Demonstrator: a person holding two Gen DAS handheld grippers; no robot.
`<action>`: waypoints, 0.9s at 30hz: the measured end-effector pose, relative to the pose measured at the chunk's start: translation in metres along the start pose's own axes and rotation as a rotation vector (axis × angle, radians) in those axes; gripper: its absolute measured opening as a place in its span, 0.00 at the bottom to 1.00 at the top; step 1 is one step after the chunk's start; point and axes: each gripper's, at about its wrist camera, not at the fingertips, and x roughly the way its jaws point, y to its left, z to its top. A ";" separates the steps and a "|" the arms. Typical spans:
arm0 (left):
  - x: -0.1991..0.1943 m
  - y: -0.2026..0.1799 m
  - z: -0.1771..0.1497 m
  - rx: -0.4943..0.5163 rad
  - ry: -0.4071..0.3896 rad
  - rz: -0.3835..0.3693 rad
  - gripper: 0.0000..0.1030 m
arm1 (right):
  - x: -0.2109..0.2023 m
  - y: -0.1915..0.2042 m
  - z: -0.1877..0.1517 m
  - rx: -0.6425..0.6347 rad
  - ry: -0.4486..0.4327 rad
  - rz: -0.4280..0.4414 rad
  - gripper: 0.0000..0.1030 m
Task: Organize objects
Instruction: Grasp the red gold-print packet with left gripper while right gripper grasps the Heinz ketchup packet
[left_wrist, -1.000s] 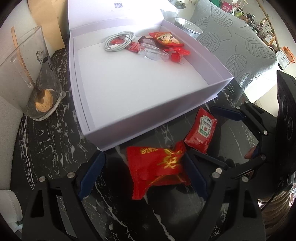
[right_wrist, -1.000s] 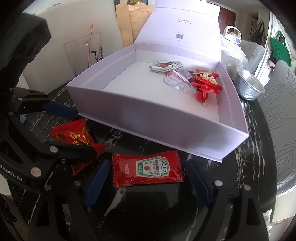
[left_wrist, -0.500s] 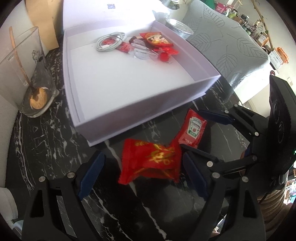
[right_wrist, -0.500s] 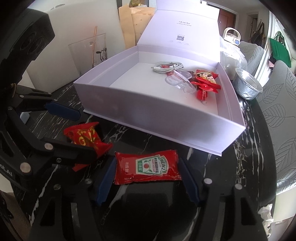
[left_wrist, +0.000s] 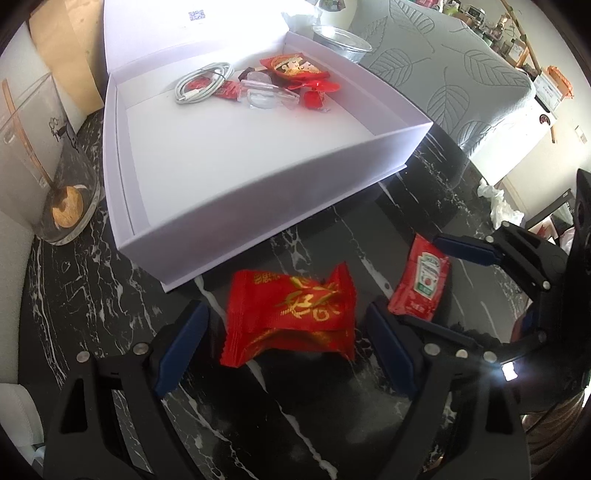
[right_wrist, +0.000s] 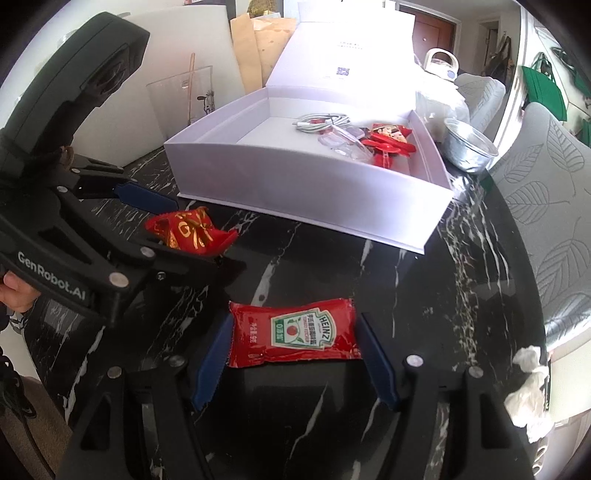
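Glossy veined black marble tabletop (right_wrist: 424, 295) bears flat crinkly ketchup sachet (right_wrist: 295, 334), seemingly pinched by right tongs (right_wrist: 293, 360).

The setting looks like a lived-in home. A black marble-patterned table (right_wrist: 424, 295) stands beside chairs with grey leaf-embossed upholstery (right_wrist: 546, 206). A brown interior door (right_wrist: 432, 31) shows at the back, green bags (right_wrist: 546, 88) hang on a wall, and cluttered shelves (left_wrist: 491, 22) fill the far corner.
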 end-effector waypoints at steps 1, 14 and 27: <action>0.001 -0.001 0.000 0.012 -0.002 0.014 0.84 | -0.001 -0.001 0.000 0.005 -0.001 -0.003 0.66; -0.009 -0.004 -0.006 0.029 -0.020 0.016 0.51 | -0.008 -0.001 -0.009 0.058 -0.023 -0.008 0.64; -0.030 -0.008 -0.010 0.035 -0.052 0.012 0.51 | -0.027 0.000 -0.003 0.063 -0.069 -0.018 0.63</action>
